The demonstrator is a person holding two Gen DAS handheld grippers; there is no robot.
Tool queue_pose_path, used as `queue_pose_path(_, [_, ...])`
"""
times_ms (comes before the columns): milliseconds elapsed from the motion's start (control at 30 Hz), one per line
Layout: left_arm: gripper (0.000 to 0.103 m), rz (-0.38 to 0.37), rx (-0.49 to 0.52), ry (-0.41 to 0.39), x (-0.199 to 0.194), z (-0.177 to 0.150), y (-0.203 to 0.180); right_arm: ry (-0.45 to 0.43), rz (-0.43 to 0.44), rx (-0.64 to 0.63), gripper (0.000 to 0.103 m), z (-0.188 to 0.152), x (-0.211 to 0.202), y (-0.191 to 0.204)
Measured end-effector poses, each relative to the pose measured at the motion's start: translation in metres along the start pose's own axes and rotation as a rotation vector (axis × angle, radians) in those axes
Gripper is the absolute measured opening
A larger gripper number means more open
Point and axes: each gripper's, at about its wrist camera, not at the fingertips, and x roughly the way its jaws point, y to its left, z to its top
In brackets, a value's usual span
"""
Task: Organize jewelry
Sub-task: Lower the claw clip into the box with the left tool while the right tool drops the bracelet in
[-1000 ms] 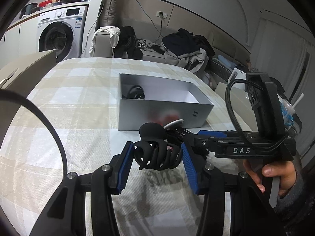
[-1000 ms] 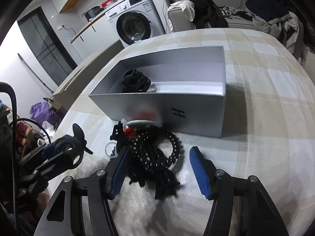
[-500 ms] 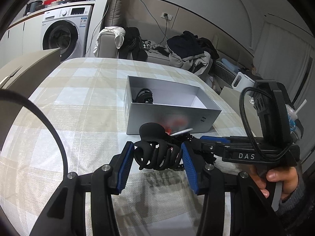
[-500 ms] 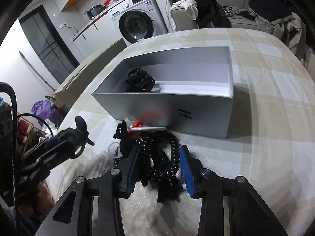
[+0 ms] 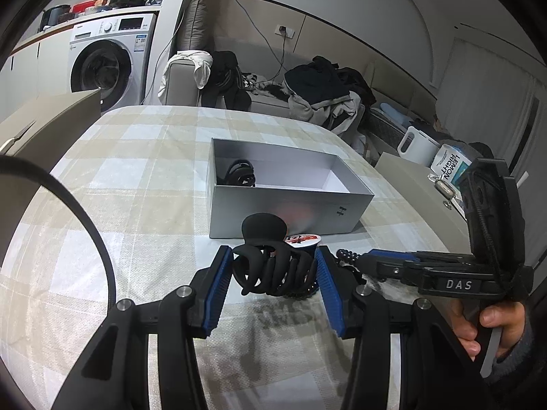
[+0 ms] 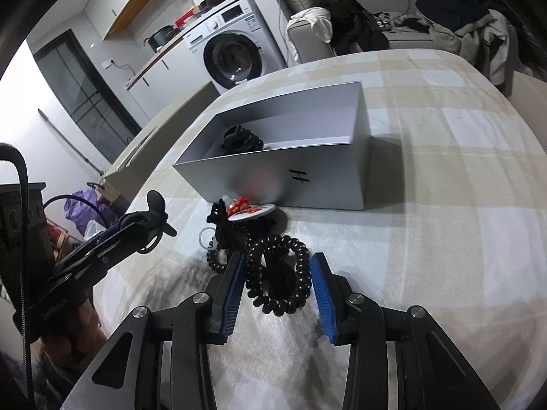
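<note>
Bench cloth runs bare and checked to the left edge and far edge, with wide free room around the grey box, which sits near the middle with its long front wall facing both tools. Inside the box, at its far-left corner, lies one black clip; the rest of its floor shows white. The left tool is closed on a black claw clip, the clip pinched between both blue pads and raised above the cloth, short of the box front. The right tool stands partly open, its pads straddling a black coil tie that lies on the cloth; whether the pads touch it cannot be told. Just beyond the tie, against the box front, is a small heap: a round red-and-white badge, more black pieces and a clear ring, tangled and hard to separate. Past the bench's far edge stand a washer and a sofa piled with clothes. The box's front wall carries a blurred patch beside a small mark.
</note>
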Motion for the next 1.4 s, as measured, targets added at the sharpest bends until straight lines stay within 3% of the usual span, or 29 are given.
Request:
queue_pose_path(567, [0.043,-0.001,0.02,-0.034,0.0,0.016,-0.001,-0.088,0.038,-0.009,0.038,0.01,-0.025,0.006])
queue_pose_path(1000, [0.043,-0.01,0.052,-0.077,0.005,0.032,-0.005,-0.149,0.076,-0.067,0.038,0.035,-0.03,0.021])
queue_pose_path(1400, [0.043,-0.012,0.063,-0.093,0.02,0.048,-0.001,-0.188,0.061,-0.036,0.038,0.061,-0.023,0.008])
